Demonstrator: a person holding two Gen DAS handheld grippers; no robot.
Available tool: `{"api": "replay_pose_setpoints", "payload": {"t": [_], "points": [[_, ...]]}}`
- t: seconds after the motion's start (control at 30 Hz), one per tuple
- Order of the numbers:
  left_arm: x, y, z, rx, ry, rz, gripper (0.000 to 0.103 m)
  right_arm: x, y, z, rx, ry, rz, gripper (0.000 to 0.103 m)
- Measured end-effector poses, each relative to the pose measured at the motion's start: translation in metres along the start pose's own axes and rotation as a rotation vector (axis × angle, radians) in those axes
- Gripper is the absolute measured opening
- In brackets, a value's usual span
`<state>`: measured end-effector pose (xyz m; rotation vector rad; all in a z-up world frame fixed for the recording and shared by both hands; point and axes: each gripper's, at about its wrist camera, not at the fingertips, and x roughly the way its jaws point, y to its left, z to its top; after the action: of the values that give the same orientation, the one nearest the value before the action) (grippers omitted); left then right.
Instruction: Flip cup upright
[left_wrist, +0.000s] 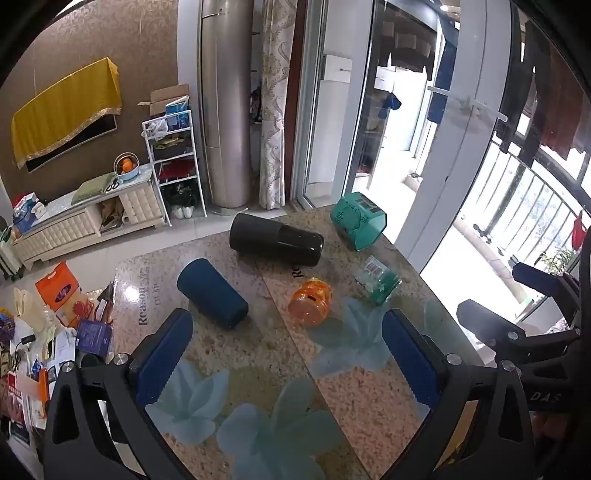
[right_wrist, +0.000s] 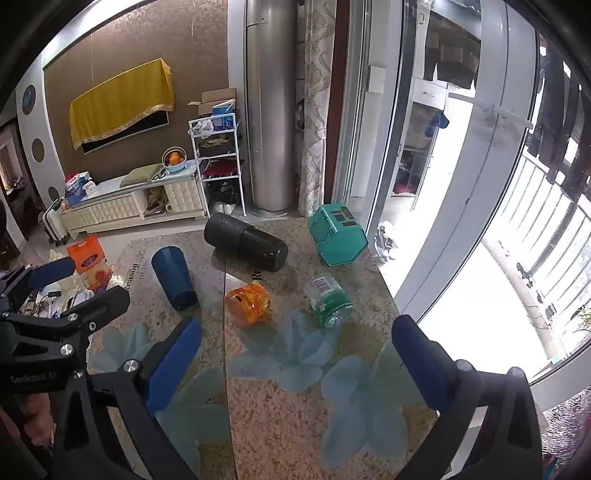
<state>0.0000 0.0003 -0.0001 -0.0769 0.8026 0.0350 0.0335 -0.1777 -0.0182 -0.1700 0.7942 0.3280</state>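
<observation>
- Five cups are lying on their sides on the glass-topped table (left_wrist: 258, 350), spread across the middle of both frames, so each one is waiting to be stood up and none looks upright yet.
- The dark blue cup (left_wrist: 212, 293) is lying left of centre in the left wrist view, its closed end pointing toward the lower right of the frame. It is sitting nearest the left gripper (left_wrist: 288, 358), which probably makes it the easiest first pick for that side.
- The black cup (left_wrist: 276, 239) is stretching across the upper middle, well apart from the blue one, and its long body is likely calling for a grip across the width.
- The orange cup (left_wrist: 309, 301) is resting just below the black one, near the centre of the frame, and the clear green-tinted cup (left_wrist: 377, 280) is lying just beside it to the right.
- The teal cup (left_wrist: 357, 226) is lying at the upper right, close to the table's far edge, so a careless nudge there could be sending it off.
- The left gripper is hanging above the near part of the table with its jaws spread wide and nothing between them.
- The right gripper (right_wrist: 295, 362) is likewise gaping, empty, hovering over the flower print at the lower middle of its frame, presumably lining up on the orange or clear cup ahead.
</observation>
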Motion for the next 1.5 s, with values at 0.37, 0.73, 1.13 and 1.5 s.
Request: {"api": "replay_pose_setpoints", "payload": {"t": [0.37, 0.73, 1.13, 1.5], "points": [[0.0, 0.002, -0.001, -0.004, -0.008, -0.008, 0.103, 0.002, -0.002, 0.001, 0.002, 0.013, 0.002, 0.103], [0.007, 0.001, -0.003, -0.01, 0.002, -0.004, 0.103, 0.003, -0.004, -0.002, 0.006, 0.015, 0.011, 0.103], [0.007, 0.0, -0.002, -0.016, 0.009, 0.001, 0.103, 0.003, -0.005, -0.002, 0.008, 0.022, 0.017, 0.103], [0.009, 0.0, -0.001, -0.016, 0.012, 0.004, 0.103, 0.01, -0.011, 0.001, 0.005, 0.032, 0.028, 0.103]]}}
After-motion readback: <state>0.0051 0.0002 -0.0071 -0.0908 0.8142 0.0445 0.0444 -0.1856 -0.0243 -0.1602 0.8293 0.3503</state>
